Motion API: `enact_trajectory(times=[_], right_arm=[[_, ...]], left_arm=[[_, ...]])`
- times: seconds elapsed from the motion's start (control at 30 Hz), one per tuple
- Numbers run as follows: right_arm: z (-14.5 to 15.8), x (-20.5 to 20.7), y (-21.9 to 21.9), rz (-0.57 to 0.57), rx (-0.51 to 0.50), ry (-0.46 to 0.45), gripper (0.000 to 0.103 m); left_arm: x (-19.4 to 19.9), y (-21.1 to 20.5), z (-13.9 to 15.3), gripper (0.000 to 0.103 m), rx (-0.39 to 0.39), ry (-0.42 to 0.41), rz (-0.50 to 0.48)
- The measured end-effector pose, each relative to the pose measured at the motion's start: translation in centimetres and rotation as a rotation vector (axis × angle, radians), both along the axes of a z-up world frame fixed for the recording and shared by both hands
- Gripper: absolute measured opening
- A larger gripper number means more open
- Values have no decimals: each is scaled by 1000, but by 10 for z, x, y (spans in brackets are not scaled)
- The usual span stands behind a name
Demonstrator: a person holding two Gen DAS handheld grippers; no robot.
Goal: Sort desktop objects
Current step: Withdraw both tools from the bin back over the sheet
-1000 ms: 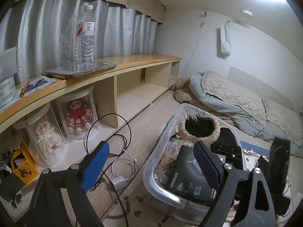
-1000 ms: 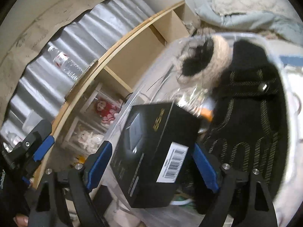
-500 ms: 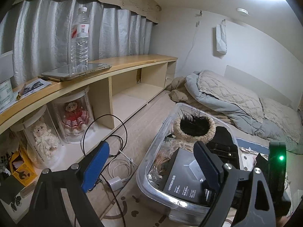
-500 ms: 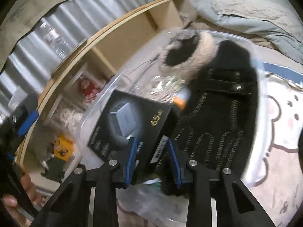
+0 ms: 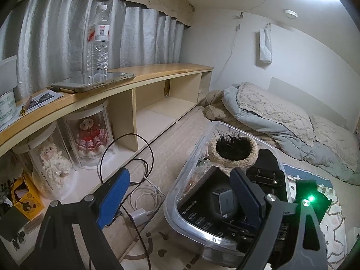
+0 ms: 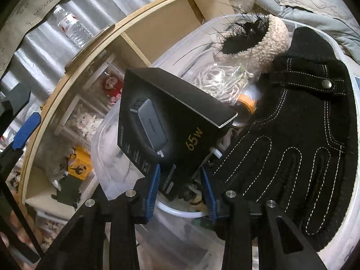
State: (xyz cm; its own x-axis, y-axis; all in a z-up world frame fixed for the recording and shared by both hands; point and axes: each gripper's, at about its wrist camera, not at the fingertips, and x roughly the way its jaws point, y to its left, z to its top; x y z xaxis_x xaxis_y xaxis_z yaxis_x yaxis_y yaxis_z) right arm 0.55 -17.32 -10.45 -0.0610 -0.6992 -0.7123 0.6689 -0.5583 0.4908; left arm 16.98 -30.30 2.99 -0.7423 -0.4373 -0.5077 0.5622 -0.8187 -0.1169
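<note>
Bed with grey quilt (image 5: 276, 117) along the far wall; long wooden shelf unit (image 5: 144, 76) on the left, water bottle (image 5: 98, 38) standing upright on a tablet (image 5: 94, 82) on its top. Clear plastic bin (image 5: 180, 211) on the floor between them. In the bin: black stitched glove (image 6: 299, 139) on the right side, fuzzy cream hat (image 6: 258, 40) at the far end, bagged white cables (image 6: 222, 83) between the hat and the box. Black charger box (image 6: 171, 123) marked 65W sits tilted in the bin's near left part, one corner raised. Right gripper (image 6: 180, 189): blue pads narrowed around the box's lower near corner and appear to press on it. Left gripper (image 5: 177, 193): jaws wide apart, nothing between them, hovering over the floor cables (image 5: 144, 193) and the bin's near edge.
</note>
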Motion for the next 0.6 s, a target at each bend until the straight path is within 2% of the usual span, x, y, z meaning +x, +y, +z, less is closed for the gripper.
enact_trajectory(times=[0.2, 0.5, 0.53, 0.57, 0.6], right_arm=[[22, -3, 14, -11, -70, -3, 37], [89, -4, 55, -13, -174, 213, 37], [95, -4, 59, -13, -178, 233, 41], [98, -4, 63, -16, -176, 249, 58], [101, -4, 69, -27, -173, 270, 65]], left_arm=[[-1, 2, 1, 91, -7, 1, -9], [-2, 6, 4, 91, -15, 0, -18], [-2, 6, 4, 91, -16, 1, -19], [-2, 7, 4, 91, -16, 2, -20], [-2, 8, 5, 91, -17, 3, -20]])
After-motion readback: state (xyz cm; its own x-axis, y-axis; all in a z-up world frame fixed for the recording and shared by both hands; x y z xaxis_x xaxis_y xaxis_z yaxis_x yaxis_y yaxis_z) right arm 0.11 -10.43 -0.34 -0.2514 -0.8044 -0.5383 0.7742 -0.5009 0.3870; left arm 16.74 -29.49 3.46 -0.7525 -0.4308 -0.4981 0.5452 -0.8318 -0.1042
